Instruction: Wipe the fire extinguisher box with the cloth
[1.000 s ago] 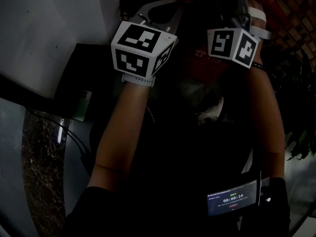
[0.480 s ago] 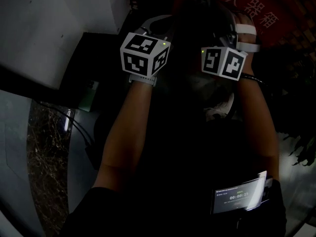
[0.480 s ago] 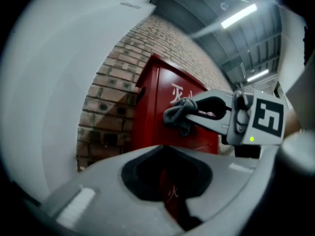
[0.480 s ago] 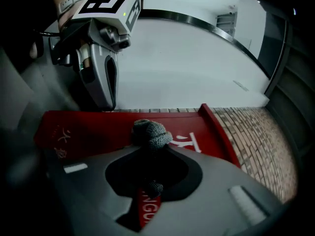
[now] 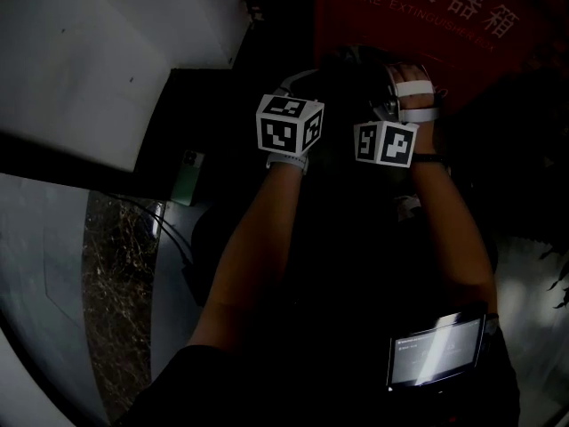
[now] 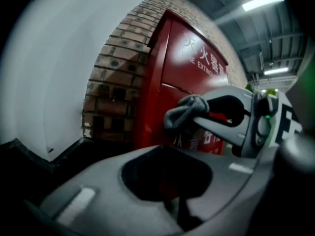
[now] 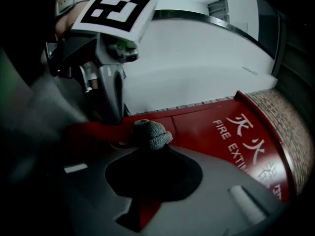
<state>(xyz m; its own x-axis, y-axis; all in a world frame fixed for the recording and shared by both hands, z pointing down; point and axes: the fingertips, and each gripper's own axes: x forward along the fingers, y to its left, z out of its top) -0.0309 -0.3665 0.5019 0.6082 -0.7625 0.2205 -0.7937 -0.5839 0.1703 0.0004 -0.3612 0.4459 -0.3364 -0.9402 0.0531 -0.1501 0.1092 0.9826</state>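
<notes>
The red fire extinguisher box (image 5: 418, 16) with white lettering stands ahead, also filling the left gripper view (image 6: 182, 68) and the right gripper view (image 7: 221, 127). A small grey knitted cloth (image 7: 151, 132) is bunched at the tips of my right gripper (image 7: 147, 144), which is shut on it just short of the box front. The left gripper view shows that same cloth (image 6: 186, 113) pinched in the right gripper (image 6: 199, 116). My left gripper (image 6: 165, 149) is shut with nothing in it, close beside the right one (image 5: 307, 83). In the dark head view the cloth is hidden.
A brick wall (image 6: 110, 87) flanks the box on the left, and next to it is a white wall (image 5: 98, 52). A green phone (image 5: 188, 178) with a cable lies on a dark ledge. A lit screen (image 5: 436, 350) sits at the person's waist. Plant leaves (image 5: 553, 265) show at right.
Both grippers have moved forward and away from the head camera toward the red box, looking smaller now. More of the box lettering has come into view.
</notes>
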